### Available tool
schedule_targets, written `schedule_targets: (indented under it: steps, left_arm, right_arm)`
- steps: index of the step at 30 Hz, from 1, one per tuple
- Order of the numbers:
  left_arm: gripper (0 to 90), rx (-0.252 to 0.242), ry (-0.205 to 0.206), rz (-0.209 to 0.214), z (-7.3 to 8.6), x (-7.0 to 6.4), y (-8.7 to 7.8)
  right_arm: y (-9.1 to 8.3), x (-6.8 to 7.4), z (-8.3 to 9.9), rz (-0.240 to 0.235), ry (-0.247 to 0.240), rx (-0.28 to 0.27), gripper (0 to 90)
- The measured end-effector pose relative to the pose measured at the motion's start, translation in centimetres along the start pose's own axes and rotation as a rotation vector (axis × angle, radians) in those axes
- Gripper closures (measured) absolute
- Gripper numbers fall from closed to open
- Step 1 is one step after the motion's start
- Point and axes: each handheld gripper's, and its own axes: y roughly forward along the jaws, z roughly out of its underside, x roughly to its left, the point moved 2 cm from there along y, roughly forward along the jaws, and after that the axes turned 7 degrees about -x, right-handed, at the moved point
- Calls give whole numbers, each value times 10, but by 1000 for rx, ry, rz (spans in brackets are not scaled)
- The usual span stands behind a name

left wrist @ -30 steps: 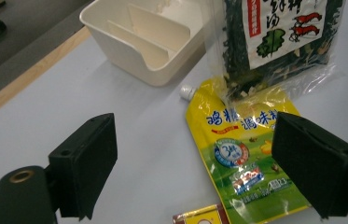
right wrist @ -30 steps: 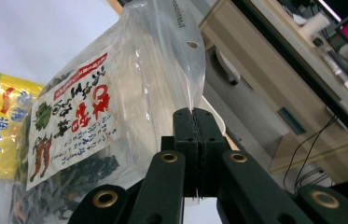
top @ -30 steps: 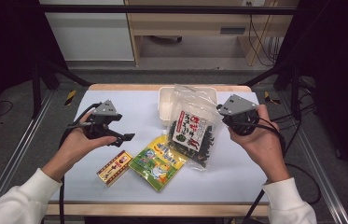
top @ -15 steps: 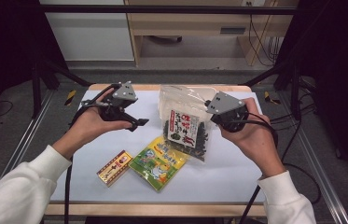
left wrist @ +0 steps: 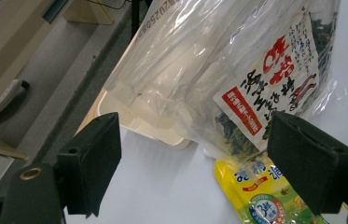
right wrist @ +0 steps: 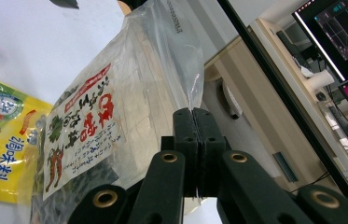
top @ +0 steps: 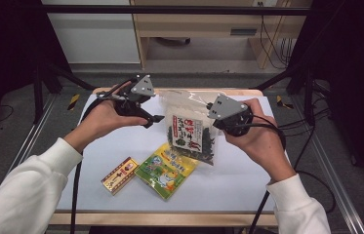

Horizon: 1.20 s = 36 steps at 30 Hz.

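Observation:
A clear plastic bag of dark dried seaweed with a red-and-white label (top: pixel 189 132) stands tilted at the middle of the white table (top: pixel 277 161). My right gripper (top: pixel 217 118) is shut on the bag's upper right edge; the right gripper view shows its jaws (right wrist: pixel 194 122) pinching the clear film of the bag (right wrist: pixel 115 93). My left gripper (top: pixel 151 119) hangs just left of the bag, open. In the left gripper view its jaws (left wrist: pixel 195 123) stand wide apart, with the bag (left wrist: pixel 237 60) a short way beyond them, untouched.
A yellow-green snack packet (top: pixel 167 168) lies flat in front of the bag, partly under its lower end. A small yellow-and-red box (top: pixel 119 174) lies to its left. The table's wooden far edge (top: pixel 248 91), black frame posts and wooden furniture lie beyond.
My left gripper has moved away from me and to the right, up to the bag. The right gripper has shifted slightly left with the bag, raising it more upright.

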Motion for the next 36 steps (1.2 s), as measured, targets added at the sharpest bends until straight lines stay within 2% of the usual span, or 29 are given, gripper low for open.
schedule_targets:
  steps: [2,9,17,21,24,27,34,36]
  left_arm:
    - [175,5,15,-4,-1,1,0]
    - [175,-1,24,-10,-2,6,0]
    - [174,5,18,-34,-5,19,3]
    - [167,-13,18,-42,-9,22,0]
    - [164,-7,47,-24,-13,23,1]
    - [171,6,61,11,-17,23,9]
    - [263,75,66,113,-16,21,26]
    - [277,93,80,112,-15,19,27]
  right_arm:
    - [1,1,-2,-3,-5,-3,900]
    - [3,3,-8,-9,-22,-12,899]
    - [4,5,-14,-17,-34,-20,899]
    - [4,7,-18,-25,-32,-30,899]
    - [5,8,-21,-28,-42,-35,899]
    - [6,9,-25,-35,-48,-45,898]
    - [8,11,-29,-54,-49,-58,898]
    - [9,11,-29,-58,-46,-57,898]
